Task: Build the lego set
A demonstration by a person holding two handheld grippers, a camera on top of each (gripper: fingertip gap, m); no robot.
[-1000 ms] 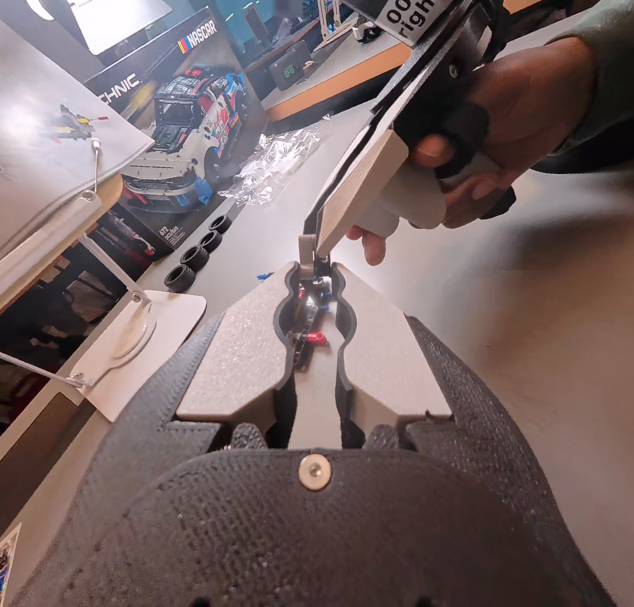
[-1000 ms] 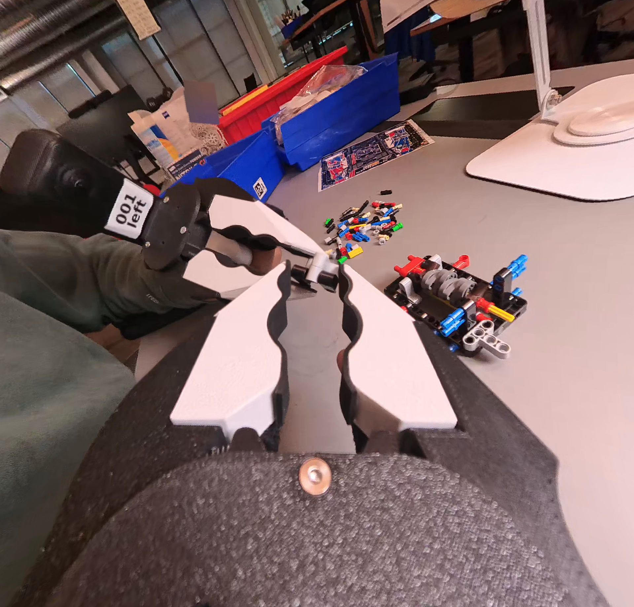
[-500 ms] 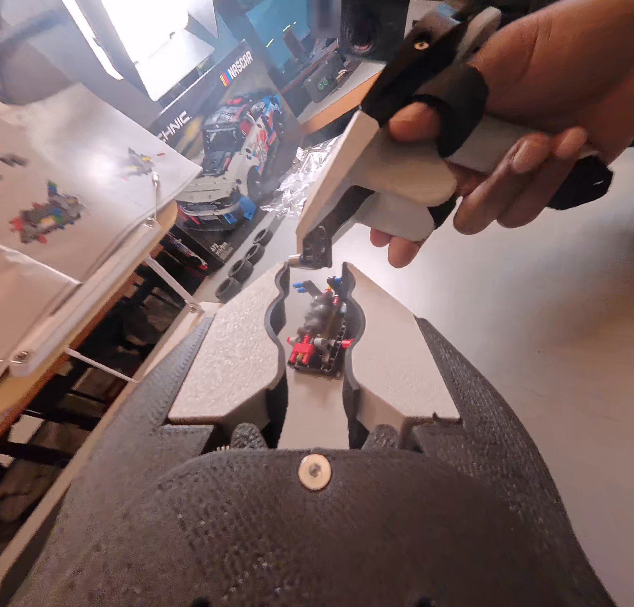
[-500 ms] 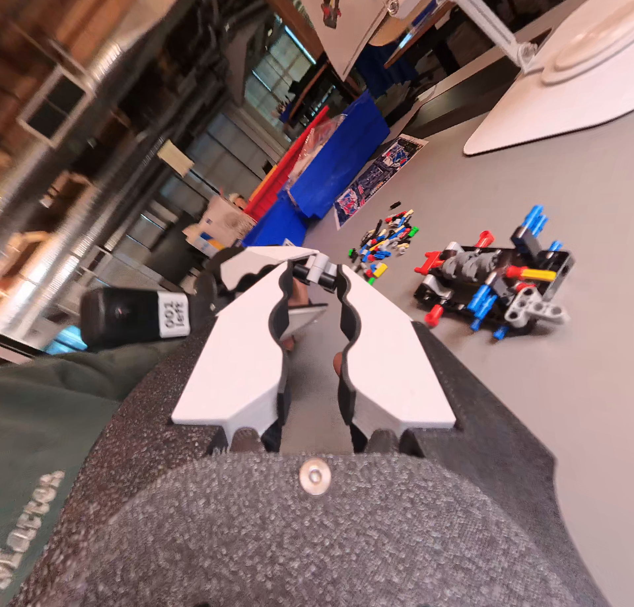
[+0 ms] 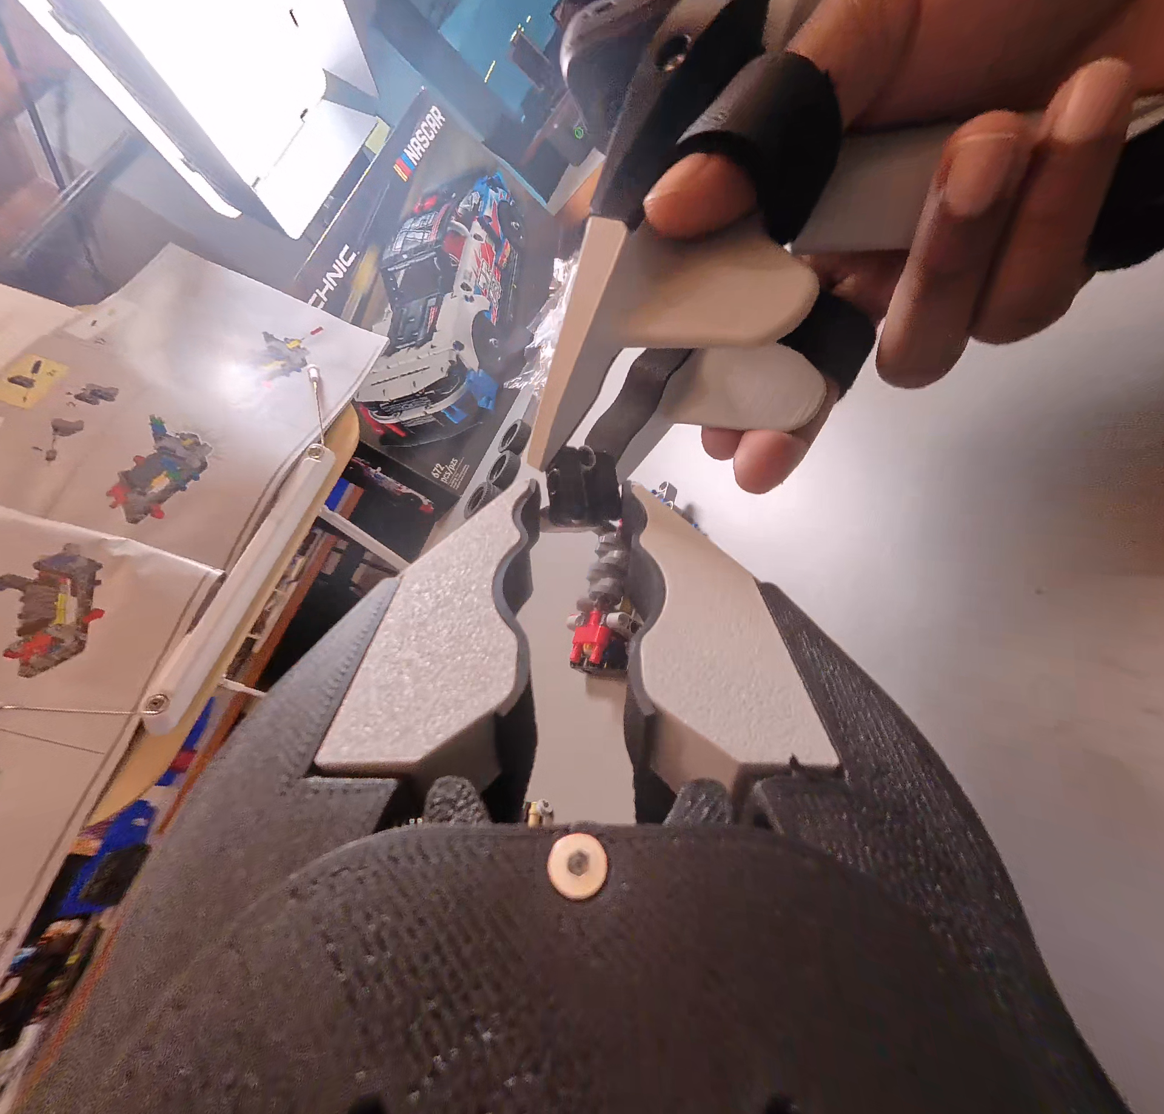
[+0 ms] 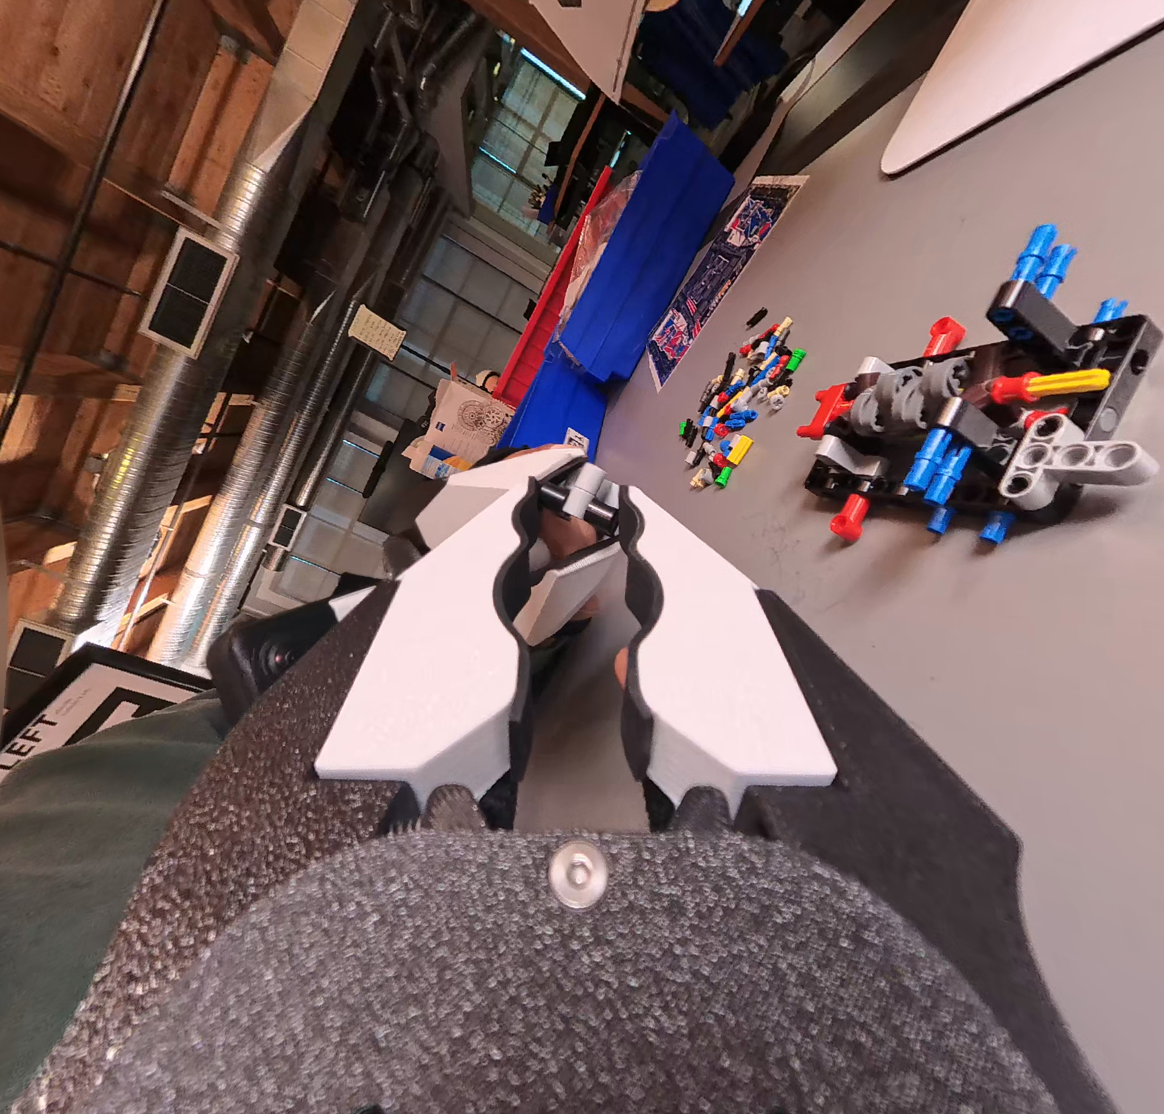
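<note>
My right gripper [image 6: 579, 498] is shut on a small black pin with a grey connector [image 6: 582, 490], held crosswise between its tips above the table. In the left wrist view it comes down from above [image 5: 579, 465] and puts the piece [image 5: 576, 491] between the tips of my left gripper [image 5: 582, 496]. The left jaws stand a little apart; I cannot see them pinch the piece. The left fingers [image 6: 567, 580] show just behind the piece. The part-built black chassis [image 6: 982, 428] with blue, red and yellow pins lies on the grey table, and also shows in the left wrist view [image 5: 601, 617].
A pile of small loose pieces [image 6: 743, 397] lies beyond the chassis, then a sticker sheet [image 6: 718, 283] and blue bins [image 6: 642, 277]. The open instruction booklet [image 5: 157, 422] sits on a stand with a white base [image 6: 1039, 44]. The set's box [image 5: 441, 302] and black tyres [image 5: 504, 466] are behind it. Only a small space, under 4 cm, lies between the two pairs of fingers.
Both grippers have rolled and drawn together. The piece held by my right gripper has come down between the left tips. Neither jaw gap has visibly changed.
</note>
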